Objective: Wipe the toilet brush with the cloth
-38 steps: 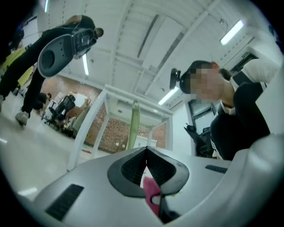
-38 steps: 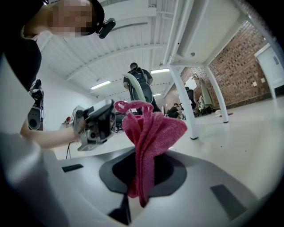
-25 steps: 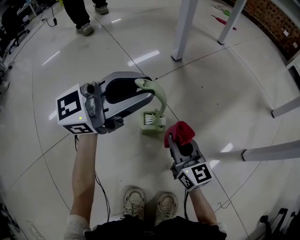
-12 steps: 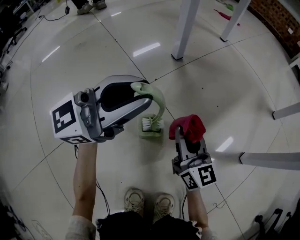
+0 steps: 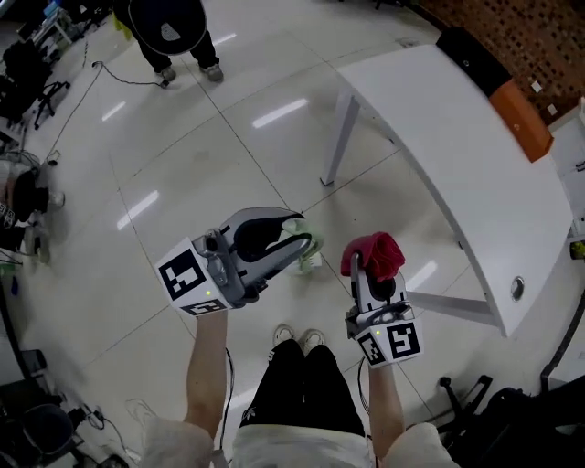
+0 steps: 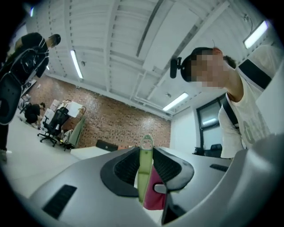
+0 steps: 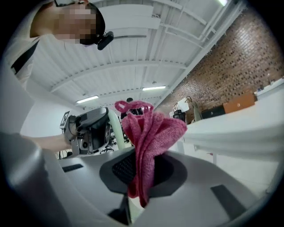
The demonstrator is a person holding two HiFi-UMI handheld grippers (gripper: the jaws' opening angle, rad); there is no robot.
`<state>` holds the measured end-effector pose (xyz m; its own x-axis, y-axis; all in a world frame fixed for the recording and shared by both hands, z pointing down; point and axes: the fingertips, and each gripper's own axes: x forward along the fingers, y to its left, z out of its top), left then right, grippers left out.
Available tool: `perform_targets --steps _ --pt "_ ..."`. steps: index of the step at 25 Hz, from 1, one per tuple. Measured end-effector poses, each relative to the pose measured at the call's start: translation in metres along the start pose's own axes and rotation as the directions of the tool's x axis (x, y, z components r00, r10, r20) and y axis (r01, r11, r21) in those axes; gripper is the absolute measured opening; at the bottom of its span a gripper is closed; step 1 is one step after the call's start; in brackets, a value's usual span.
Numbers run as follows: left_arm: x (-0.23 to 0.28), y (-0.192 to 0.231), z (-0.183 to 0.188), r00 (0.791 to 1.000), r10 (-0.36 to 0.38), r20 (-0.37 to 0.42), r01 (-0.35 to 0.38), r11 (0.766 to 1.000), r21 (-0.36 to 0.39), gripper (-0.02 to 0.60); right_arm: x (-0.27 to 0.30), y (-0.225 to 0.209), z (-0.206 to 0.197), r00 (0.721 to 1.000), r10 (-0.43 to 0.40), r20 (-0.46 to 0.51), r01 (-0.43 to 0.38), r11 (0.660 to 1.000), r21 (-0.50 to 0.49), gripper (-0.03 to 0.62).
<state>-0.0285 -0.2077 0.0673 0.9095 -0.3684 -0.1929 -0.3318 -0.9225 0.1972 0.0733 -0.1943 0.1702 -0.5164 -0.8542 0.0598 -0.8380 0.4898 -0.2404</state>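
In the head view my left gripper (image 5: 294,241) is shut on the pale green handle of the toilet brush (image 5: 303,228). A pale green part (image 5: 312,261) shows just under the jaws; whether it is the brush head or its holder on the floor I cannot tell. My right gripper (image 5: 371,272) is shut on a bunched red cloth (image 5: 373,253), a short way right of the brush. The left gripper view has the handle (image 6: 144,170) upright between the pads, with the cloth (image 6: 154,195) behind it. In the right gripper view the cloth (image 7: 150,137) stands up from the jaws, and the left gripper (image 7: 88,128) is beyond.
A long white table (image 5: 457,155) stands to the right with an orange box (image 5: 522,120) at its far edge. A second person (image 5: 169,27) stands at the back left. A cable (image 5: 101,69) runs over the tiled floor. My own shoes (image 5: 297,336) are below the grippers.
Both grippers have risen high off the floor, still gripping handle and cloth. The head camera has risen too, so the table top now shows from above.
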Motion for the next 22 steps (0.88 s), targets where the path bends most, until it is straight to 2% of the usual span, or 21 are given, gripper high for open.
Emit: perform_targets --steps 3,4,6,9,13,14,17,19,22 --pt "0.004 -0.048 0.127 0.998 0.047 0.047 -0.046 0.998 -0.034 0.101 -0.028 0.059 0.130 1.000 0.028 -0.013 -0.028 0.999 0.021 0.031" --pt "0.002 -0.064 0.156 0.997 0.052 0.059 -0.049 0.998 -0.039 0.101 -0.039 0.076 0.159 0.999 0.040 -0.021 -0.039 0.999 0.010 0.032" --pt "-0.006 -0.100 0.188 0.996 0.057 0.072 -0.055 0.998 -0.027 0.101 -0.063 0.102 0.190 0.997 0.064 -0.032 -0.065 0.998 -0.020 0.031" --pt "-0.021 -0.150 0.200 0.996 0.061 0.062 -0.063 0.997 0.034 0.101 -0.094 0.129 0.210 0.994 0.107 0.013 -0.106 0.993 -0.047 0.032" --pt "-0.016 -0.173 0.210 0.997 0.060 0.048 -0.063 0.996 0.063 0.101 -0.108 0.155 0.267 0.971 0.216 0.106 -0.207 0.974 -0.087 0.031" --pt "-0.014 -0.176 0.212 0.997 0.059 0.041 -0.062 0.996 0.068 0.101 -0.111 0.166 0.287 0.953 0.264 0.147 -0.253 0.963 -0.091 0.032" --pt "-0.012 -0.185 0.208 0.998 0.067 0.009 -0.068 0.993 0.093 0.101 -0.121 0.200 0.340 0.874 0.407 0.264 -0.398 0.913 -0.089 0.031" --pt "-0.011 -0.193 0.207 0.998 0.063 -0.010 -0.061 0.992 0.113 0.101 -0.125 0.216 0.349 0.856 0.443 0.266 -0.418 0.896 -0.149 0.031" --pt "-0.013 -0.205 0.208 0.998 0.054 -0.022 -0.050 0.989 0.142 0.101 -0.127 0.232 0.342 0.858 0.469 0.207 -0.424 0.876 -0.229 0.031"
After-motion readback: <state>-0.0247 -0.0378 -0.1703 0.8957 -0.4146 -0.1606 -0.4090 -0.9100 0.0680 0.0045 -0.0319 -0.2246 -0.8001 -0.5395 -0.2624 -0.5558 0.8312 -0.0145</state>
